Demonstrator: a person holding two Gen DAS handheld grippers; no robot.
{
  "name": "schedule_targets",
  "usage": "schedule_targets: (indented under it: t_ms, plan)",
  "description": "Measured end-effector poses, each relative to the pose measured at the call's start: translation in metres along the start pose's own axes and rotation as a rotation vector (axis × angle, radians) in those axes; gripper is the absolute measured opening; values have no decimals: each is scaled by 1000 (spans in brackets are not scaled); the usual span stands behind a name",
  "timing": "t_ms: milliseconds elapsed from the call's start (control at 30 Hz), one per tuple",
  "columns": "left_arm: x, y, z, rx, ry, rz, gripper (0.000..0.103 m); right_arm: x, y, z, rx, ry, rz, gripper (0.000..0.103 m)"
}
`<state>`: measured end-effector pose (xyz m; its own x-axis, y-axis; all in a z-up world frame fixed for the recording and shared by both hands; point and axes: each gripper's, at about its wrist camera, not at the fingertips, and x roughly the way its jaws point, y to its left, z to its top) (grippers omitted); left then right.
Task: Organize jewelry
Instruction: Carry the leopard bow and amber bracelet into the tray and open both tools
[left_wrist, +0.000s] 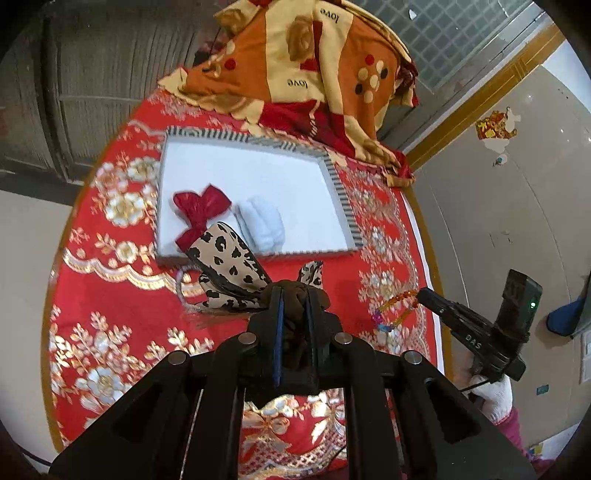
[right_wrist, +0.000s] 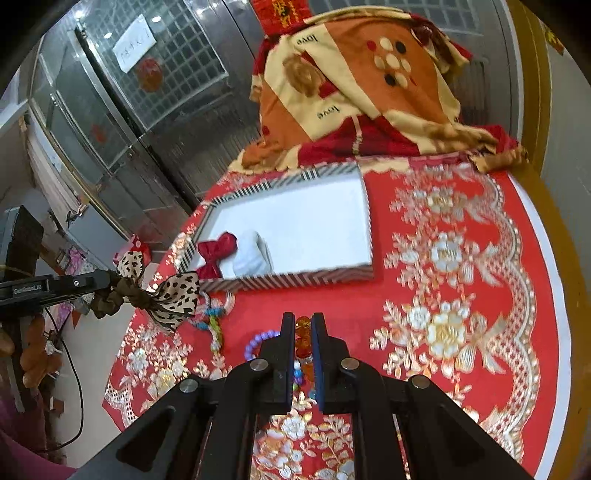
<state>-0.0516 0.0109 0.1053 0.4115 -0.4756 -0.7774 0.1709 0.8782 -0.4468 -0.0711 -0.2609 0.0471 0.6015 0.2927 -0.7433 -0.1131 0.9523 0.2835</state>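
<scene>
Two grippers angle steeply down above the red floral tablecloth (right_wrist: 461, 258). The left gripper (left_wrist: 295, 295) pinches the brown scrunchie of a leopard-print bow (left_wrist: 229, 269), held clear of the cloth near the striped tray (left_wrist: 341, 192). The right gripper (right_wrist: 303, 325) clamps an orange bead bracelet (right_wrist: 302, 334). Only the left view shows the white-gloved hand (left_wrist: 491, 395); only the right view shows a purple bead bracelet (right_wrist: 258, 341) lying on the cloth.

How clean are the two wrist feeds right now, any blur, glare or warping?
Left wrist view: fisheye bends the table edge, corners are black, and the leopard bow in the left gripper is slightly smeared. Right wrist view: the striped tray and tablecloth are motion-blurred, small glare spots sit on the metal door, and the beads in the right gripper look soft.
</scene>
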Motion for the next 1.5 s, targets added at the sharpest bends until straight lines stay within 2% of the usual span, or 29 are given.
schedule_targets:
  t_ms: [300, 467, 767, 967, 1300, 1500]
  plan:
    - [16, 6, 42, 5, -44, 63, 9, 15, 16, 42, -60, -17, 6, 8]
    - [36, 18, 73, -37, -43, 76, 9, 34, 24, 69, -100, -13, 10, 8]
    - [86, 50, 121, -137, -22, 83, 9, 93, 42, 118, -160, 25, 49, 8]
    - [116, 68, 144, -189, -27, 123, 9, 137, 60, 142, -183, 64, 98, 8]
    - [152, 85, 153, -198, -9, 216, 9, 201, 80, 157, -218, 151, 150, 8]
    - [168, 92, 149, -210, 10, 229, 10, 246, 58, 167, -185, 202, 122, 8]
